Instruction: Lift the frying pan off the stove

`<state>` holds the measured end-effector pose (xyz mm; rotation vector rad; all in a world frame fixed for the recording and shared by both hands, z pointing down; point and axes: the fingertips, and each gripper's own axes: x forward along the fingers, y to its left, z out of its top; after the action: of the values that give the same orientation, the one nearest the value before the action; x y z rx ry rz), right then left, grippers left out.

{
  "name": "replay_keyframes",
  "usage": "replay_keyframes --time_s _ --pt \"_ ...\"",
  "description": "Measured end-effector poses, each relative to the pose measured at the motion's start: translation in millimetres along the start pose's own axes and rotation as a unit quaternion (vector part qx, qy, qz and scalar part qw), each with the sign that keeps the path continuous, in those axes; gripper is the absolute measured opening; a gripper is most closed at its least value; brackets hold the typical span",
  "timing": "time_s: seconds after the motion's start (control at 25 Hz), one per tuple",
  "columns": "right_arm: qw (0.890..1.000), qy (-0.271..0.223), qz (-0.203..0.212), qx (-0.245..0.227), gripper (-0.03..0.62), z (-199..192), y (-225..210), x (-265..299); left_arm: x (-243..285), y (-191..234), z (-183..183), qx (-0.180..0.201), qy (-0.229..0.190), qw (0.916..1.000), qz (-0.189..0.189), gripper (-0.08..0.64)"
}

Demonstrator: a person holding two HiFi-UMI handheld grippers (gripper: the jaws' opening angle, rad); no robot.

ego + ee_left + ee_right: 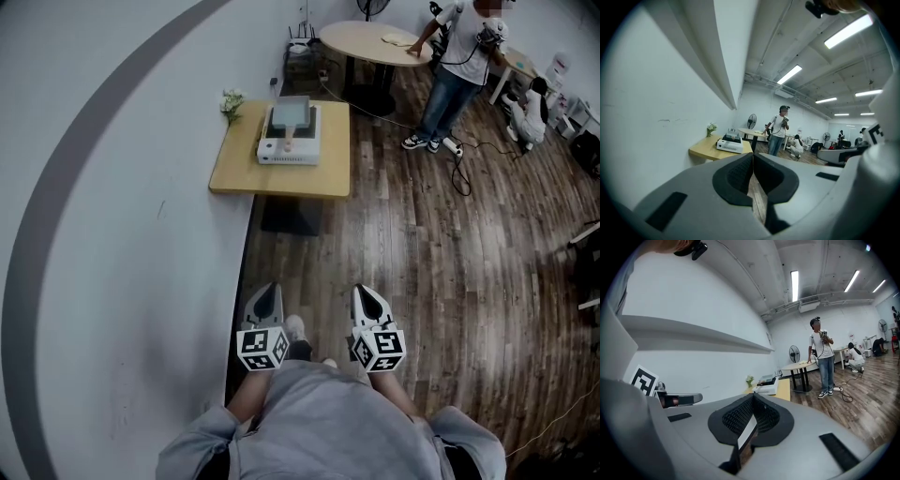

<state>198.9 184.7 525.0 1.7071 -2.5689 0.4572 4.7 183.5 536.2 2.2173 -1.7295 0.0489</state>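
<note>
A square grey frying pan (291, 113) rests on a white portable stove (291, 145), its handle toward me. The stove stands on a small wooden table (246, 171) against the wall, far ahead. My left gripper (269, 288) and right gripper (364, 290) are side by side low in the head view, well short of the table, both shut and empty. In the left gripper view the shut left gripper (753, 163) points toward the stove (730, 145) and pan (732, 136). The right gripper view shows the shut right gripper (753, 397) with the stove (765, 389) small in the distance.
A small bunch of flowers (232, 101) stands on the table's far left corner. The white wall (112, 234) runs along my left. Beyond are a round table (370, 42), a standing person (452, 70), a crouching person (530, 111) and a cable (461, 169) on the wooden floor.
</note>
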Motion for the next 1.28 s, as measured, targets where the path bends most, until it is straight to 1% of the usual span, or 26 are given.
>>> replay_keyframes --time_s 0.24,0.52,0.96,1.12,1.28 --pt "1.000 0.003 -0.012 -0.002 -0.002 11.3 -12.8 39.6 46.7 14.7 15.0 -0.008 -0.008 0.9999 -0.012 0.003" --pt "1.000 0.003 -0.013 -0.009 -0.002 27.9 -10.3 98.9 97.2 46.2 41.6 -0.014 -0.018 0.9996 -0.018 0.003" --pt "1.000 -0.002 -0.009 -0.009 -0.002 43.9 13.2 205.2 160.6 127.6 69.4 -0.028 -0.018 0.9994 -0.014 0.003" --pt "1.000 0.000 -0.008 -0.010 -0.002 43.5 22.5 230.9 175.6 151.7 73.5 -0.027 -0.016 0.9994 -0.014 0.003" --pt "1.000 0.005 -0.009 -0.012 -0.002 41.7 18.5 251.3 189.9 164.8 78.0 -0.038 -0.019 0.9991 -0.010 0.003"
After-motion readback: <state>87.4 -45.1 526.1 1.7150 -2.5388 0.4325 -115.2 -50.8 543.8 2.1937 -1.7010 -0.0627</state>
